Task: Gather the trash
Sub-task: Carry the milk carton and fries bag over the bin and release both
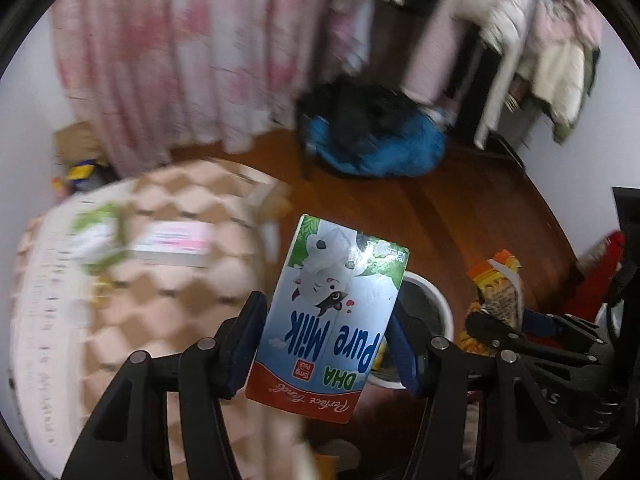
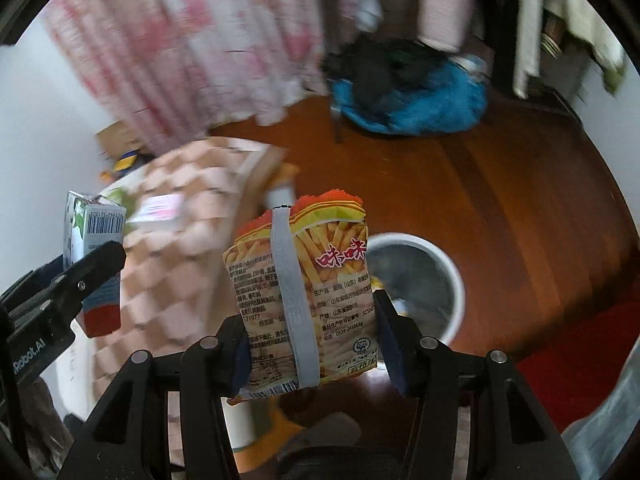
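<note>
My left gripper (image 1: 325,342) is shut on a blue and white milk carton (image 1: 332,312), held upside down in the air; the carton also shows at the left of the right wrist view (image 2: 93,240). My right gripper (image 2: 310,346) is shut on a yellow snack bag (image 2: 308,292) printed with fries; the bag also shows in the left wrist view (image 1: 500,288). A white round trash bin (image 2: 448,264) stands on the floor just beyond and right of the snack bag, and behind the carton in the left wrist view (image 1: 434,300).
A table with a pink checkered cloth (image 1: 168,280) is at the left, with a pink-white box (image 1: 176,244) and a green item on it. A blue and black pile of clothes (image 2: 408,92) lies on the wooden floor. Pink curtains and hanging clothes are behind.
</note>
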Tool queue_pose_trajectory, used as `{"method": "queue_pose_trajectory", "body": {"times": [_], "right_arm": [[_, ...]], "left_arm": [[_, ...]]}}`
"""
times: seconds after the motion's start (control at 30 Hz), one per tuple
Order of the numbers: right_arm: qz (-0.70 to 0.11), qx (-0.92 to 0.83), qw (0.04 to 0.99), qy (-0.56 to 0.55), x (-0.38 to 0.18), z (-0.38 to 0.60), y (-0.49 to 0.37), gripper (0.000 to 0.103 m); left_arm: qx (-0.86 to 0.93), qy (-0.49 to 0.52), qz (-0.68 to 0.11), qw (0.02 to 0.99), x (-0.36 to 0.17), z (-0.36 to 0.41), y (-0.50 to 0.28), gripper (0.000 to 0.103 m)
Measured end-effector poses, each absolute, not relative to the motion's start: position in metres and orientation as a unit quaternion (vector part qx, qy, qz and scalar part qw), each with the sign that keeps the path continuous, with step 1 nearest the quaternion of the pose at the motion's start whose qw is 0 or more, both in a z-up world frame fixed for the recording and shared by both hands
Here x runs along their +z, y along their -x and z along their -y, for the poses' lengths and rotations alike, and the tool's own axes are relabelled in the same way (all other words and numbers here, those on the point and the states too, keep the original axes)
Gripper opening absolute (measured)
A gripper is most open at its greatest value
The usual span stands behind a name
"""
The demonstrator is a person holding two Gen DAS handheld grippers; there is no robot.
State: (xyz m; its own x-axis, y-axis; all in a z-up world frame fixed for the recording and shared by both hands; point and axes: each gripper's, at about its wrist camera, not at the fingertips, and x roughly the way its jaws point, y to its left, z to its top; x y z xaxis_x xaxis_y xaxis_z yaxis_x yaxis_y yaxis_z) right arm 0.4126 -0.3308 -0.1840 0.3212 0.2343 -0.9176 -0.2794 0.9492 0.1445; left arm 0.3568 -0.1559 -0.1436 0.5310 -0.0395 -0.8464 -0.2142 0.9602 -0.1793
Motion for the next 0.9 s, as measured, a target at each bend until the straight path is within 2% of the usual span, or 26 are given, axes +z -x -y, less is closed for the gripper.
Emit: {"method": "queue_pose_trajectory", "body": {"times": [0.3, 0.57, 0.63, 0.67, 0.7, 0.9], "right_arm": [[-0.648, 0.095, 0.755, -0.026, -0.31, 0.42, -0.474, 0.055], [-0.681, 0.069, 0.728, -0.038, -0.392, 0.442, -0.504, 0.055], [-0.685, 0.066, 0.725, -0.04, -0.404, 0.441, -0.51, 0.055], [-0.688, 0.064, 0.722, -0.042, -0.409, 0.443, -0.511, 0.056], [-0.689, 0.062, 0.721, -0.043, -0.412, 0.444, -0.512, 0.057], [-0.685, 0.048, 0.726, -0.04, -0.414, 0.45, -0.51, 0.086]], "left_arm": [[-0.044, 0.196, -0.587, 0.784, -0.25, 0.224, -0.446, 0.055], [-0.031, 0.173, -0.626, 0.759, -0.291, 0.245, -0.474, 0.058], [-0.022, 0.161, -0.629, 0.76, -0.294, 0.247, -0.475, 0.075], [-0.015, 0.152, -0.629, 0.762, -0.295, 0.247, -0.475, 0.091], [-0.01, 0.148, -0.629, 0.763, -0.297, 0.246, -0.474, 0.099], [0.022, 0.112, -0.625, 0.772, -0.302, 0.243, -0.465, 0.099]]}}
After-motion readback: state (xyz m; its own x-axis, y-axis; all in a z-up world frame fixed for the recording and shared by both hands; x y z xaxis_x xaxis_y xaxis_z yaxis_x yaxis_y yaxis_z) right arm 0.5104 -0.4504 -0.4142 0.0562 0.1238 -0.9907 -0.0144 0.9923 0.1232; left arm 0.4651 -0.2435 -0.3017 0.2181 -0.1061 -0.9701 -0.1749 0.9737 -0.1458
